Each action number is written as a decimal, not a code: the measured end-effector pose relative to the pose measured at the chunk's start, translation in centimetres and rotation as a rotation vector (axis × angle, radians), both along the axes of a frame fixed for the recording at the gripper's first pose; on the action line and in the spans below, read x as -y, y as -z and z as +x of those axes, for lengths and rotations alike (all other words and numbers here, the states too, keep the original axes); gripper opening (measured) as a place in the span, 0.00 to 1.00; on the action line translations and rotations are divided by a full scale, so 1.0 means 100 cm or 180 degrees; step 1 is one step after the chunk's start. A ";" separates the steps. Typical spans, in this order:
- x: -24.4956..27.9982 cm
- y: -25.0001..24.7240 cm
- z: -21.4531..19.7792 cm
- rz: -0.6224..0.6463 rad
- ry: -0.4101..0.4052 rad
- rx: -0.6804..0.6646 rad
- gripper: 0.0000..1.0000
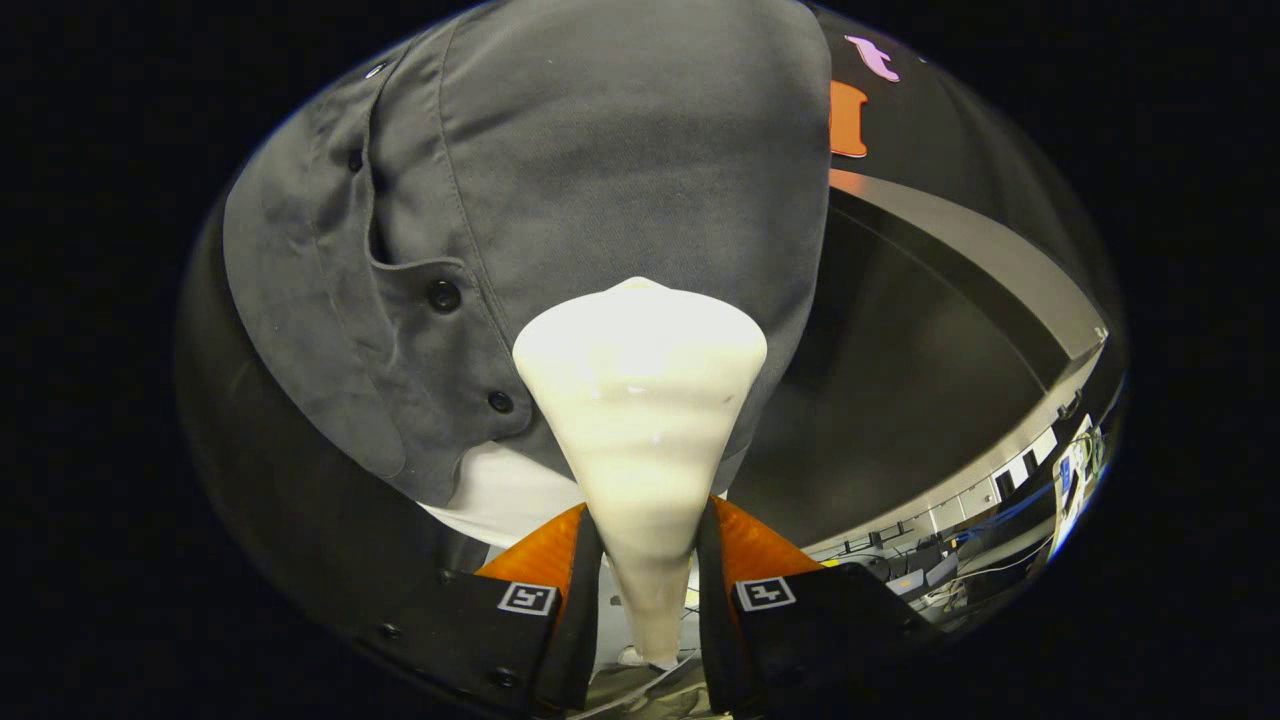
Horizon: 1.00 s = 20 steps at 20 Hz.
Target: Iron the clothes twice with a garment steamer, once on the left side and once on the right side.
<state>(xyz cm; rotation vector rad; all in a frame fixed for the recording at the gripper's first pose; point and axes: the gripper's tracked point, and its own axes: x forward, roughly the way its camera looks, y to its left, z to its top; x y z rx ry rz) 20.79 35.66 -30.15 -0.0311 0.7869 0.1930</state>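
We find the gripper point(648, 560) clamped on the cream garment steamer point(640, 400) — both fingers press its narrow handle. Its wide head meets the grey buttoned shirt point(600, 170) just ahead, beside the button placket point(440, 300).

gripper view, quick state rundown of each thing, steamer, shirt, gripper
garment steamer: clamped between both fingers, wide head up against the shirt's front
grey shirt: hanging, buttoned, placket beside the steamer head, white layer showing under the hem
gripper: shut on the steamer's narrow handle
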 end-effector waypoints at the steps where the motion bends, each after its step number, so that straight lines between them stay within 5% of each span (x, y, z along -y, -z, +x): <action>1: 0.010 -0.001 -0.004 0.0020 0.0001 0.0034 0.51; 4: 0.012 -0.026 -0.005 0.0079 -0.0002 0.0179 0.51; 5: 0.011 0.006 -0.004 0.0119 0.0008 0.0251 0.51; 7: 0.009 -0.067 -0.014 0.0190 -0.0012 0.0433 0.51; 20: -0.068 -0.244 -0.015 0.0436 -0.0117 0.1260 0.51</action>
